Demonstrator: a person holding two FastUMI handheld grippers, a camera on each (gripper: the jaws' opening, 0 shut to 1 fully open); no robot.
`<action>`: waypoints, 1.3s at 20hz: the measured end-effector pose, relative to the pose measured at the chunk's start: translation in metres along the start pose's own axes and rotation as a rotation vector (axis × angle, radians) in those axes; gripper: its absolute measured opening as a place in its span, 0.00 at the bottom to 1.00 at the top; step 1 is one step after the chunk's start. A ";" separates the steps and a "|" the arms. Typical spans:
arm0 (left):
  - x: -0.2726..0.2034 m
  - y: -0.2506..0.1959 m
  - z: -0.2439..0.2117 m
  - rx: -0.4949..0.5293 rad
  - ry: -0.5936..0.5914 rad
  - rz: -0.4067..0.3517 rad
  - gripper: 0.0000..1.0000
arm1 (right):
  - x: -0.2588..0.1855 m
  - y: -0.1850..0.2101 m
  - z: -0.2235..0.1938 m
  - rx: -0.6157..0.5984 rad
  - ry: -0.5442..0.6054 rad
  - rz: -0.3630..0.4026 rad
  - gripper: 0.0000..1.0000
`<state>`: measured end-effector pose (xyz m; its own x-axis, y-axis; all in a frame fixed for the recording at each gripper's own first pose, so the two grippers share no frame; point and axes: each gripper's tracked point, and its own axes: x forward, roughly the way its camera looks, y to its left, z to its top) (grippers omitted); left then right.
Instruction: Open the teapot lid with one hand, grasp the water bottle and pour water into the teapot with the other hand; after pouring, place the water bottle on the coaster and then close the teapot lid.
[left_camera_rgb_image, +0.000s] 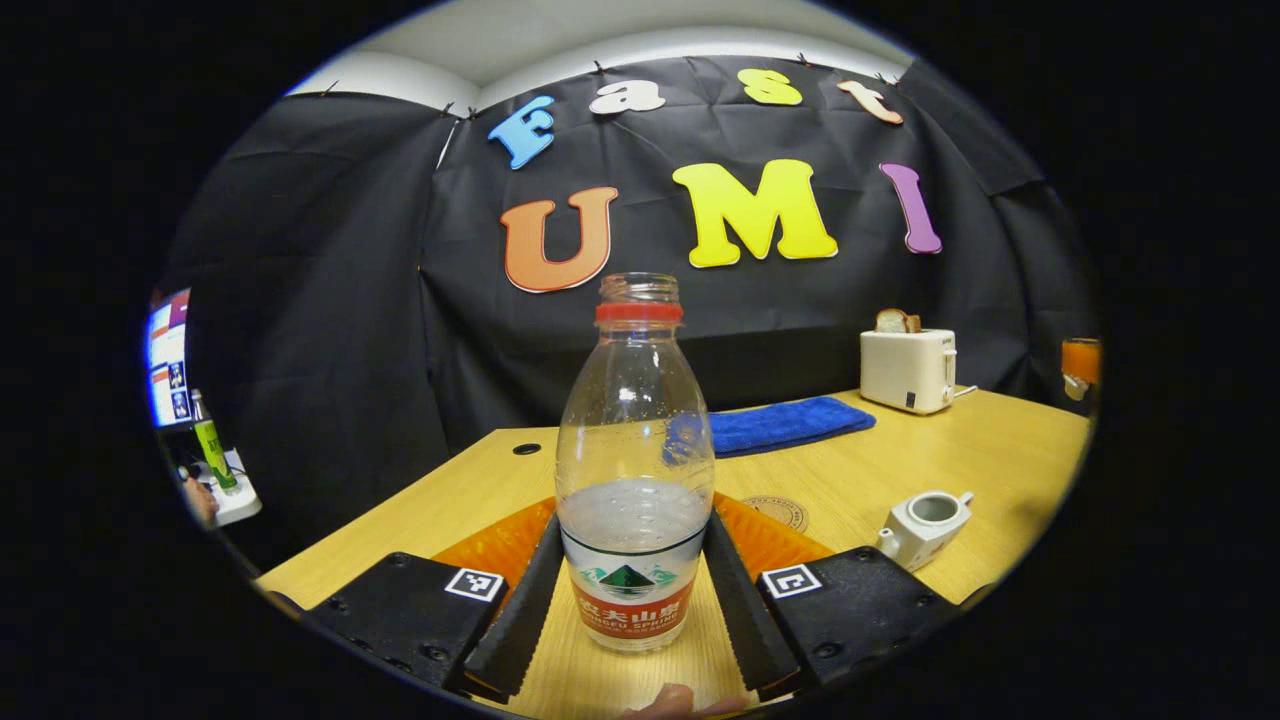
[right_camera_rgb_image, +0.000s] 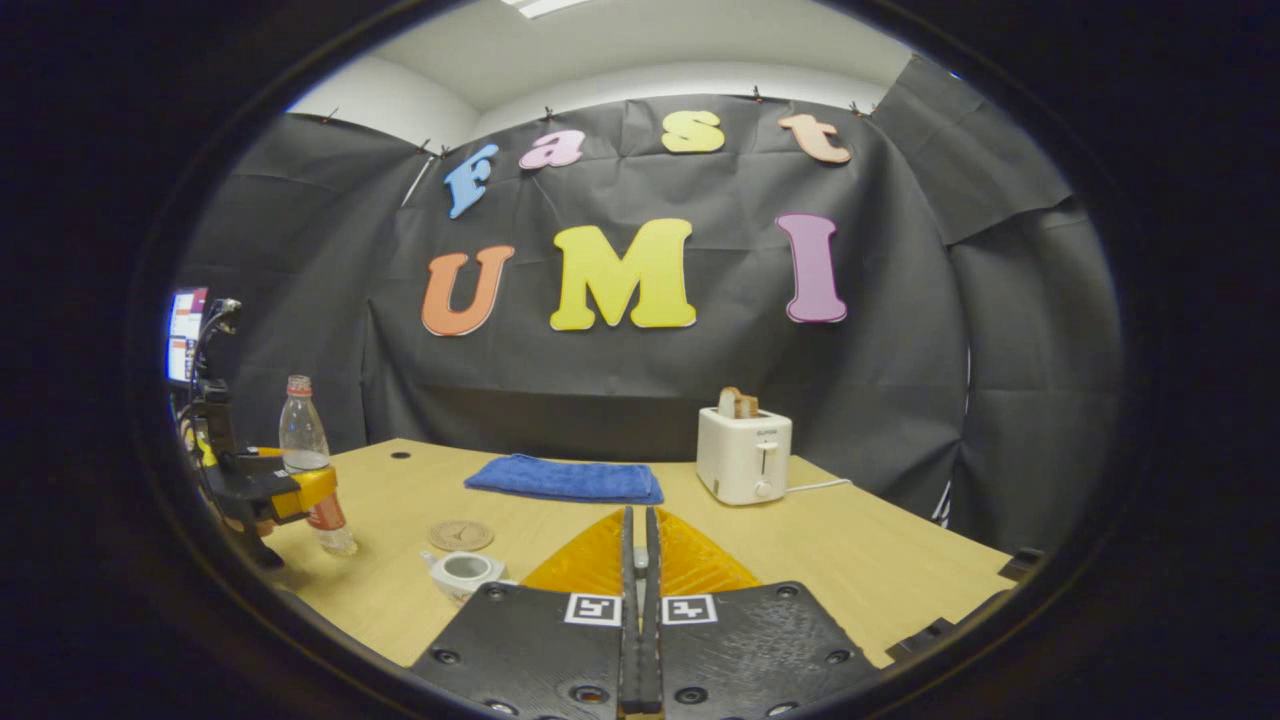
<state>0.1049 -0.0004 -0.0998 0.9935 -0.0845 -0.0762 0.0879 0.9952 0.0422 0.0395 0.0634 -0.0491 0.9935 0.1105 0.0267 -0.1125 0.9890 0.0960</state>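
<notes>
Holding the water bottle (left_camera_rgb_image: 634, 470) is the left gripper (left_camera_rgb_image: 634, 590), w/ both fingers pressed on the label part, low on the bottle. It stands upright, cap off, about a third full of water. In the right gripper view the bottle sits at the left edge of the tabletop (right_camera_rgb_image: 860, 560), bottom touching or just over the wood, can't tell which.

Bottle is thin clear plastic, so prob. light and a bit squishy; a hard squeeze could push water out the open top. Water will slosh when tipped. The grip low on the label looks ok, but the top may wobble.

Teapot (left_camera_rgb_image: 922, 525) is small and white, lid already off, near the bottle's right. It looks hard and easy to chip. Round coaster (left_camera_rgb_image: 778, 511) lies flat b/w them, a bit farther back.

Right gripper (right_camera_rgb_image: 638, 560) is pressed together. A lid b/w the fingers? Can't tell.
</notes>
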 end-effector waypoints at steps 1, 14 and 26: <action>-0.002 -0.004 0.001 0.039 0.005 -0.003 0.79 | 0.000 -0.003 -0.001 0.002 0.004 -0.006 0.00; -0.019 -0.047 0.019 0.806 0.041 0.071 0.77 | 0.002 -0.025 0.000 0.021 0.008 -0.038 0.00; -0.014 -0.048 -0.008 1.176 0.186 0.009 0.77 | 0.005 -0.031 -0.004 -0.020 0.015 -0.060 0.00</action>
<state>0.0866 -0.0464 -0.1085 0.9772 0.0274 -0.2107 0.1899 0.3319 0.9240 0.0483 0.0341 -0.0560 0.9986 0.0521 0.0065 -0.0524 0.9957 0.0768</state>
